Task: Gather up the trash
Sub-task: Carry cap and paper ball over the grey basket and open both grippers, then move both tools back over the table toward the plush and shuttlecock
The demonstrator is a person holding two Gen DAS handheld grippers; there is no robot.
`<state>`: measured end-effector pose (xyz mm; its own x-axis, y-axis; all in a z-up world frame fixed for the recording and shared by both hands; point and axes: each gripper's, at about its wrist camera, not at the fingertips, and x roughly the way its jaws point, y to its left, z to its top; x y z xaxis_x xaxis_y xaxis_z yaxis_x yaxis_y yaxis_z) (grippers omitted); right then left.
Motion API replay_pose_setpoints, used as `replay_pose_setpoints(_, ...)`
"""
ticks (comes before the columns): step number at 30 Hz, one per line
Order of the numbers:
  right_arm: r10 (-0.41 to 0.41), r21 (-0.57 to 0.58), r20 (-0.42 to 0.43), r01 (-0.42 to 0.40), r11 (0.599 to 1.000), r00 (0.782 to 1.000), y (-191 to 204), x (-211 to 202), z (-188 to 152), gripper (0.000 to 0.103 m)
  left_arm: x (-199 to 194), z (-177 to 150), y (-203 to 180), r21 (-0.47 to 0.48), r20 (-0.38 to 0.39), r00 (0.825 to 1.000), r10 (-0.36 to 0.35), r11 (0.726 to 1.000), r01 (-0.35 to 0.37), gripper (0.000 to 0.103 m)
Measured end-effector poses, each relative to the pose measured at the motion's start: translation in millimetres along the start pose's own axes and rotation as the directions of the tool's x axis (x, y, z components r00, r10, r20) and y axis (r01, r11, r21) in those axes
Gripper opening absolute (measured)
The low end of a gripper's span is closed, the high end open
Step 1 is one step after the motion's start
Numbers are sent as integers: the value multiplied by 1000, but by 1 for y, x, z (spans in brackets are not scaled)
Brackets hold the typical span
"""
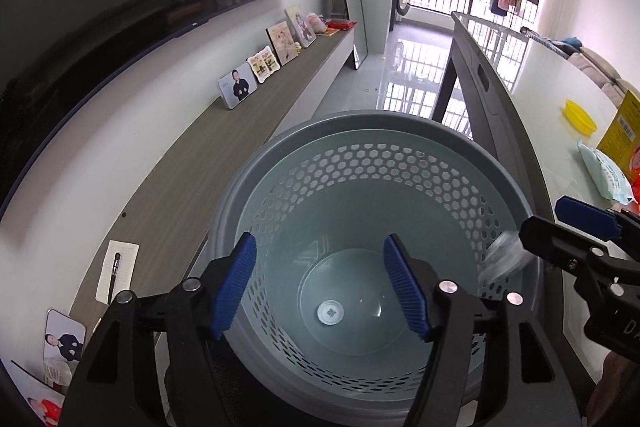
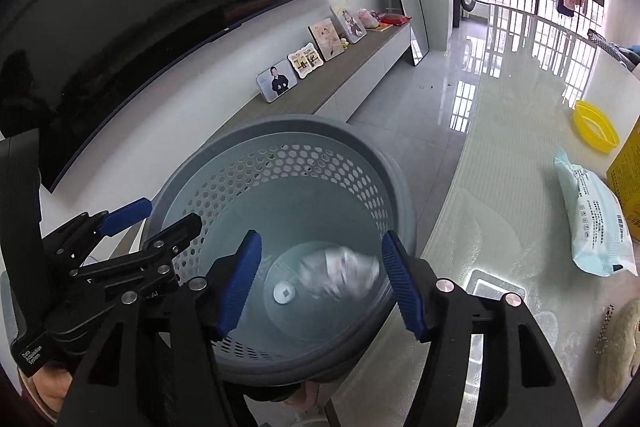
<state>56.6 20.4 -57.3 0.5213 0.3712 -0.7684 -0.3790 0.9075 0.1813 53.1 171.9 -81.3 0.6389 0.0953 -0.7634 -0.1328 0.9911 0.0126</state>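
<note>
Inside perforated round bin [image 2: 280, 163], crumpled wrapper [image 2: 340, 273]

One grey basket [image 2: 400, 195]; one crumpled wrapper [image 2: 340, 273]; two hand-held grippers; one yellow bowl [image 2: 594, 131]; one wipes pack [image 2: 596, 223].

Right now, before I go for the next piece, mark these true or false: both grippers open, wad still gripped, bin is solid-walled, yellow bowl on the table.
1. Both the left gripper and the right gripper are open. True.
2. The right gripper grips the crumpled wad. False: it is blurred, loose between the open fingers over the bin.
3. The bin has solid walls. False: perforated.
4. A yellow bowl sits on the table. True.
</note>
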Motion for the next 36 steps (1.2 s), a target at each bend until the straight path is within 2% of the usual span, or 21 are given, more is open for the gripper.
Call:
replay_pose_setpoints(5,0,8,-2,0,1000,1000,-3,-2,-2,60,-2,0,1,-10,2,1000,14,1000,-14,67)
replay_pose_setpoints(7,4,11,-4,-4,1000,1000,-5,-1,-3,60,-2,1,1,-14,0,1000,22,1000,-22,71)
replay_pose_setpoints(16,18,58,12,-19,998,1000,-18,-17,-8,60,-5,7,3,-23,11,999,36,999,-36,77)
replay_pose_setpoints(20,0,86,-4,0,996,1000,-28,-22,-8,60,1,9,2,-23,-3,999,32,999,-32,77)
replay_pose_setpoints(25,-29,93,27,26,995,999,-36,-36,-9,60,-1,15,6,-26,18,999,51,998,-50,77)
replay_pose_setpoints(30,-62,124,40,56,991,997,-48,-50,-12,60,-9,21,4,-30,39,999,36,999,-35,77)
replay_pose_setpoints(36,-81,168,88,66,984,993,-59,-74,-26,60,-22,21,-16,16,61,998,-2,1000,1,77)
